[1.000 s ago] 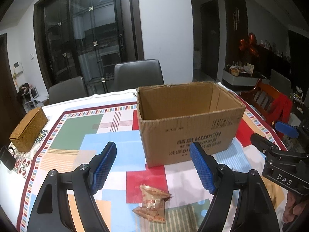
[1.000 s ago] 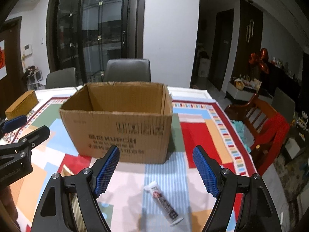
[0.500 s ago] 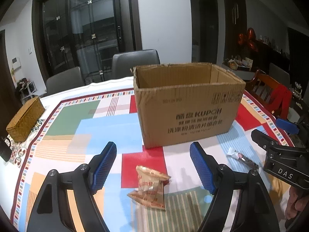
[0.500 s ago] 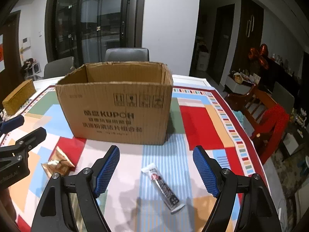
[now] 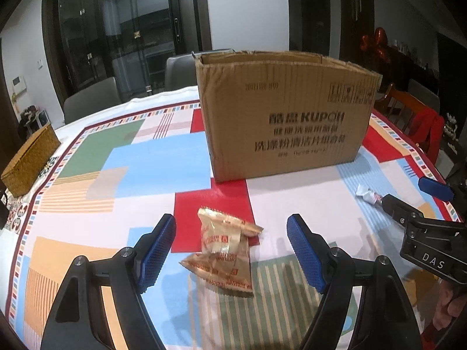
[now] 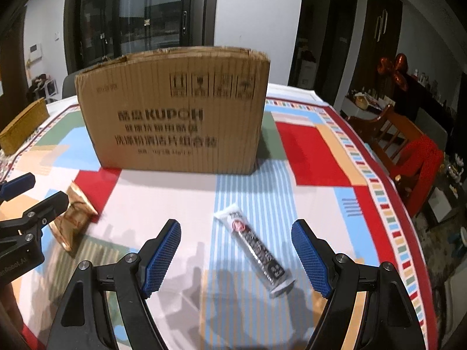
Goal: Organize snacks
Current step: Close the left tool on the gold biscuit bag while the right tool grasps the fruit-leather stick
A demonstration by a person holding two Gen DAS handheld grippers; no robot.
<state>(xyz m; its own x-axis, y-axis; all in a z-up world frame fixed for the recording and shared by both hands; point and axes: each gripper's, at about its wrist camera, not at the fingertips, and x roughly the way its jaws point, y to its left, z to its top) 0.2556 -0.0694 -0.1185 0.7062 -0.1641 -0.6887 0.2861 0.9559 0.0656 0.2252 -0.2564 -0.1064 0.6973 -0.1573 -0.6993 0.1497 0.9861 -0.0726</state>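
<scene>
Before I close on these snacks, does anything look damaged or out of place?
Only the cardboard box: its top rim is ragged and torn, with no flaps showing. The gold packets are crinkled and overlapping; the stick snack lies flat, intact.

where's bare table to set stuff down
Free: the wide stretch between the wicker box and the carton, and the red patch right of the carton. Crowded: in front, by the gold packets and the stick.

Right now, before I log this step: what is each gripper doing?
Left gripper: open, holding nothing, gold snack packet between its jaws.
Right gripper: open, holding nothing, dark stick packet between its jaws.
</scene>
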